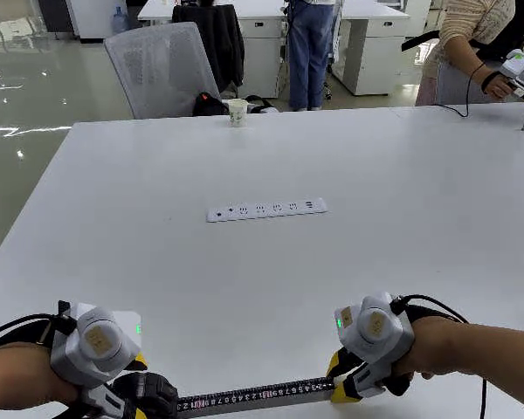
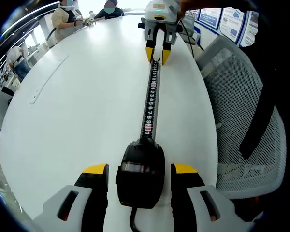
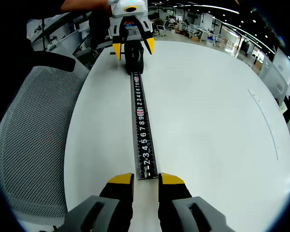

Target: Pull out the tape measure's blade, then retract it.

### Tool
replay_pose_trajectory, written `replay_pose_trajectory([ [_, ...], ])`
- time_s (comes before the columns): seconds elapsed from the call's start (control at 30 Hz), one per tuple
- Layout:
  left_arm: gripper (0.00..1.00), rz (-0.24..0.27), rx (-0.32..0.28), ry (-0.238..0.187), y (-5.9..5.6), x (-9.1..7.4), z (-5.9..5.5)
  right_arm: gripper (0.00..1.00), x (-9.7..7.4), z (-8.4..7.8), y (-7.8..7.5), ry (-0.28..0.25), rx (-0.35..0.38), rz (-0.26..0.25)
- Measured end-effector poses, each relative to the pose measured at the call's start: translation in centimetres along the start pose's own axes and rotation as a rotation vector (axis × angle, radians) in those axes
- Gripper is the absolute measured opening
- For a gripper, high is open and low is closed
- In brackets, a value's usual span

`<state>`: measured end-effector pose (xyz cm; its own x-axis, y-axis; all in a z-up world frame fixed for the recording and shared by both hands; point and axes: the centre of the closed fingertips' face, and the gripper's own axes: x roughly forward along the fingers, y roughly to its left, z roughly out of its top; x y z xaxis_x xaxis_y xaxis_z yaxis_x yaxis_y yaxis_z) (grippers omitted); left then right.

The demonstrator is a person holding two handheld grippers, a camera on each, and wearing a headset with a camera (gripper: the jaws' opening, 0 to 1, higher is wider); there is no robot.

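Between right claw jaws: blade tip, clenched. Left claw flanks case, grip unclear. I'd feed it back slowly, straight.

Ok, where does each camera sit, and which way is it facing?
Head view: on the headset, looking forward and down over the table; both forearms, left gripper and right gripper show at the bottom.
Left gripper view: on the left gripper, looking along the blade toward the right gripper; own jaws flank the tape measure case.
Right gripper view: on the right gripper, looking back toward the left one; own jaws pinch the blade's tip.
Shared: the gripper views face each other along the blade.
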<state>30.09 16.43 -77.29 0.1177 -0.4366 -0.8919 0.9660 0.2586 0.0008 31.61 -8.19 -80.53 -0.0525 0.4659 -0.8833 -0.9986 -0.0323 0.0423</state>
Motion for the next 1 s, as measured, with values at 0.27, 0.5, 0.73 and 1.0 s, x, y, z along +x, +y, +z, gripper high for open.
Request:
replay_pose_trajectory([
  [0.27, 0.6, -0.029, -0.033, -0.018, -0.8, -0.3, -0.1, 0.21, -0.6, 0.4, 0.0, -0.015, 0.0, -0.012],
  [0.5, 0.73, -0.034, -0.013, -0.021, -1.6, -0.6, -0.5, 0.27, -1.3, 0.0, 0.0, -0.036, 0.04, -0.036],
  [0.73, 0.86, -0.051, -0.076, -0.028, -2.4, -0.5, -1.2, 0.34, -1.9, -0.6, -0.2, -0.049, 0.081, -0.053],
  [1.0, 0.92, -0.032, -0.129, -0.062, -2.1, -1.2, -1.3, 0.41, -2.5, -0.6, 0.7, -0.046, 0.051, -0.042],
])
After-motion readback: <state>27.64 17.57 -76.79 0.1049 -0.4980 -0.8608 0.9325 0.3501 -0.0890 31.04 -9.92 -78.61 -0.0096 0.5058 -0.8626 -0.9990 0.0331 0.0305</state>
